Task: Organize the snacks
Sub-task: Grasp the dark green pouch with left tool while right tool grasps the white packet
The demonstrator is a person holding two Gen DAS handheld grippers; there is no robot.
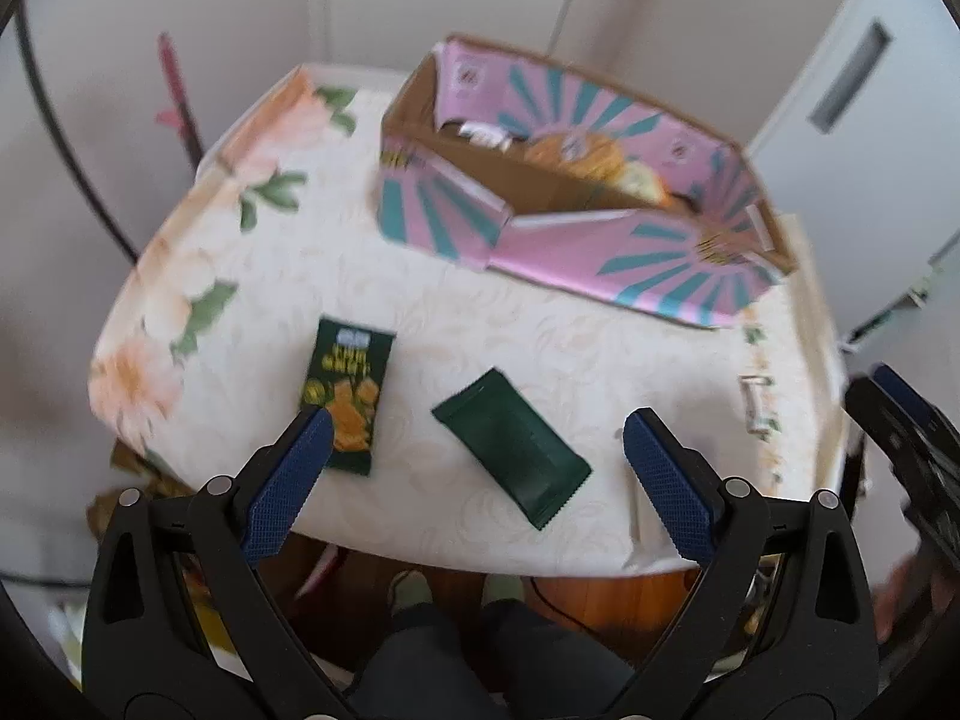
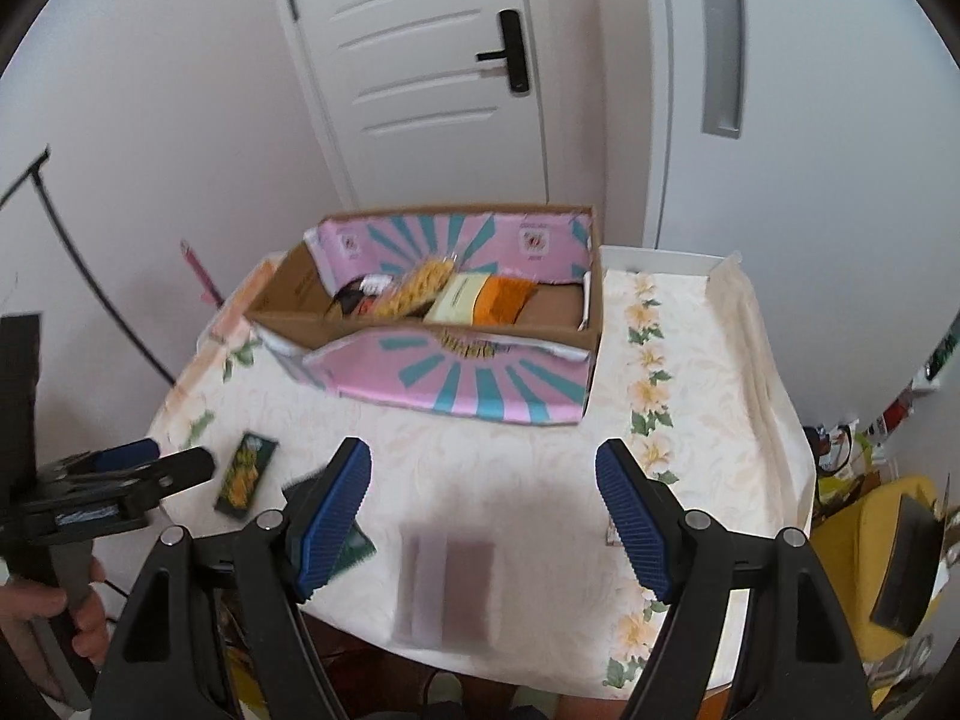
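Observation:
A green snack packet with yellow chips printed on it lies on the tablecloth at the left; it also shows in the right wrist view. A plain dark green packet lies beside it, partly hidden behind my right finger in the right wrist view. My left gripper is open above the table's near edge, over the dark green packet. My right gripper is open and empty above the table. An open pink and teal cardboard box at the back holds several snack packs.
The table wears a cream floral cloth. A white door and walls stand behind the box. A yellow chair with a dark object stands at the right. The left gripper shows at the left edge of the right wrist view.

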